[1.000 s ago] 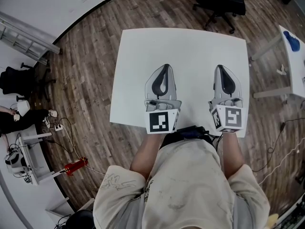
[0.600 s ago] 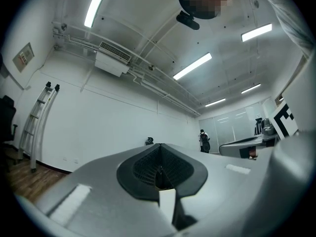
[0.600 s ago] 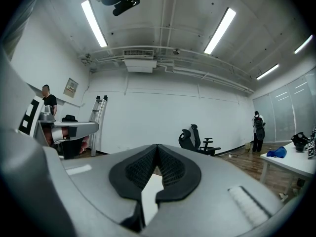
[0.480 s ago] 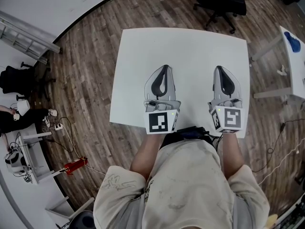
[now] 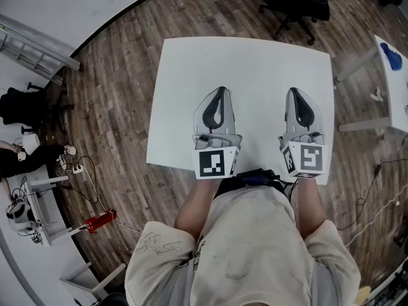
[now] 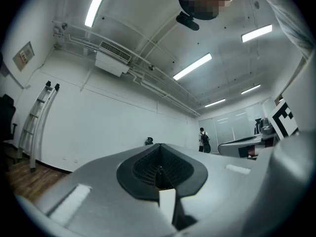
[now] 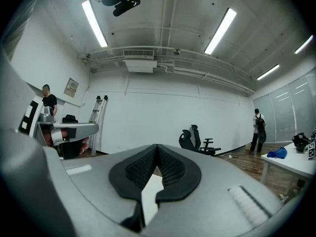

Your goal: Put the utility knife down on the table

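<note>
No utility knife shows in any view. Both grippers hover side by side over the near half of the white table [image 5: 248, 62], pointing away from me. The left gripper [image 5: 220, 90] has its jaws together with nothing between them; in the left gripper view its black pads [image 6: 148, 168] meet at the tip. The right gripper [image 5: 295, 90] is shut too, and the right gripper view shows its pads [image 7: 170, 169] touching at the tip with only a sliver of white table in the gap below. Neither holds anything.
A black office chair [image 5: 293, 2] stands beyond the table's far edge. A second white table [image 5: 398, 88] with a blue object [image 5: 391, 55] is at the right. A ladder [image 5: 32, 50] lies at the left, and a red object [image 5: 101, 222] and cables on the wooden floor.
</note>
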`<state>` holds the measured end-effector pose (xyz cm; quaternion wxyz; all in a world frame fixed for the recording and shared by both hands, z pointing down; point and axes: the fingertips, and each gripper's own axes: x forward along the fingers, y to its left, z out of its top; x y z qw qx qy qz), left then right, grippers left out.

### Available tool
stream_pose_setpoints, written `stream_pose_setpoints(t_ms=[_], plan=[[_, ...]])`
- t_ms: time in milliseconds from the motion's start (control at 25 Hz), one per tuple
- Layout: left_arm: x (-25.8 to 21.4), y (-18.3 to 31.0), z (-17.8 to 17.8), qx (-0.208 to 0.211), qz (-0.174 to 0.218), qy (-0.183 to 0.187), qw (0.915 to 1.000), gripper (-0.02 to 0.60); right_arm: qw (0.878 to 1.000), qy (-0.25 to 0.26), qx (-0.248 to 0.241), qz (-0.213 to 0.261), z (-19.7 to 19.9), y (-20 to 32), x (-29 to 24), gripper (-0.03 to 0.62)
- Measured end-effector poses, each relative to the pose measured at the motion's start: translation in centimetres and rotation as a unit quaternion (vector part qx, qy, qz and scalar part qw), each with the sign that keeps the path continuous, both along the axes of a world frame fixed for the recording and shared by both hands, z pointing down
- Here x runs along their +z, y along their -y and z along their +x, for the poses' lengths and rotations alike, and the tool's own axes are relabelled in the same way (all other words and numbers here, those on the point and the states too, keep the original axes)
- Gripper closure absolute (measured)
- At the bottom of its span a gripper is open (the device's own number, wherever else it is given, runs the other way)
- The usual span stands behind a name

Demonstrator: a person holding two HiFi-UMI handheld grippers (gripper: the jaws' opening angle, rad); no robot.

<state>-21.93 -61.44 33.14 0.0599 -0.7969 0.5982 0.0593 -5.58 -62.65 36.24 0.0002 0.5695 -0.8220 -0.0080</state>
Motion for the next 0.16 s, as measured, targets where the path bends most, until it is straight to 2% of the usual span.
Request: stream_pose_setpoints(t_ms=[160], plan=[[0.1, -1.4, -1.4, -0.002, -0.011, 0.005, 0.9999, 0.561, 1.000, 0.000, 0.000, 0.000, -1.4, -1.5, -0.5, 0.588]])
